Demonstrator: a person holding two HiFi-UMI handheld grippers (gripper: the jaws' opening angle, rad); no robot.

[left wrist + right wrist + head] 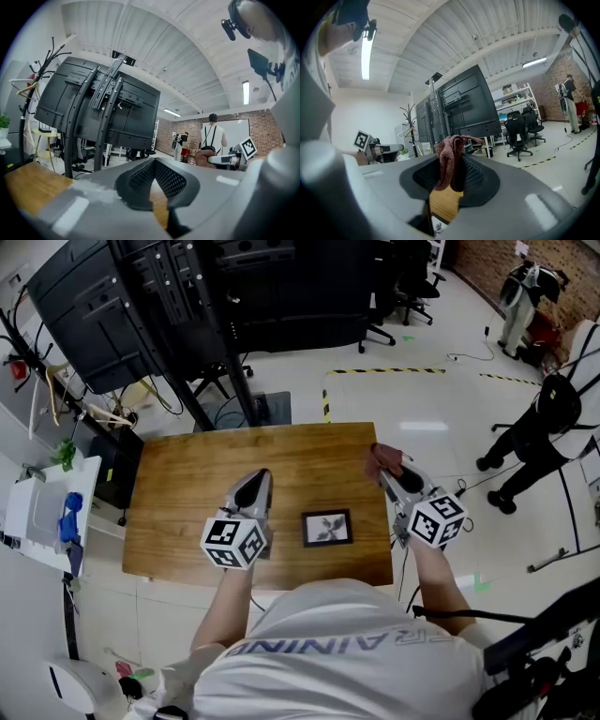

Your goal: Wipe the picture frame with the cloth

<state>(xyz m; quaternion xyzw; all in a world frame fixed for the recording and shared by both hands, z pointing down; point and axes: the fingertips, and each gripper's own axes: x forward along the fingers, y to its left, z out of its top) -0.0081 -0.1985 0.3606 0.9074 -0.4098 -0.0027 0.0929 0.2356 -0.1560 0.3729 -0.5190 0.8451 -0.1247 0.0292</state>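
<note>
A small dark picture frame (327,528) with a leaf print lies flat on the wooden table (187,484), near its front edge. My right gripper (382,468) is held above the table's right edge, up and to the right of the frame. It is shut on a bunched reddish-brown cloth (385,458). In the right gripper view the cloth (450,154) sticks up between the jaws of that gripper (452,164). My left gripper (260,474) hovers left of the frame, tilted upward. Its jaws meet with nothing between them, as the left gripper view also shows (153,161).
A large black screen on a wheeled stand (141,296) rises beyond the table's far left corner. A white shelf (47,512) with small items stands to the left. People (553,418) stand on the floor at the right. Office chairs (412,287) sit at the back.
</note>
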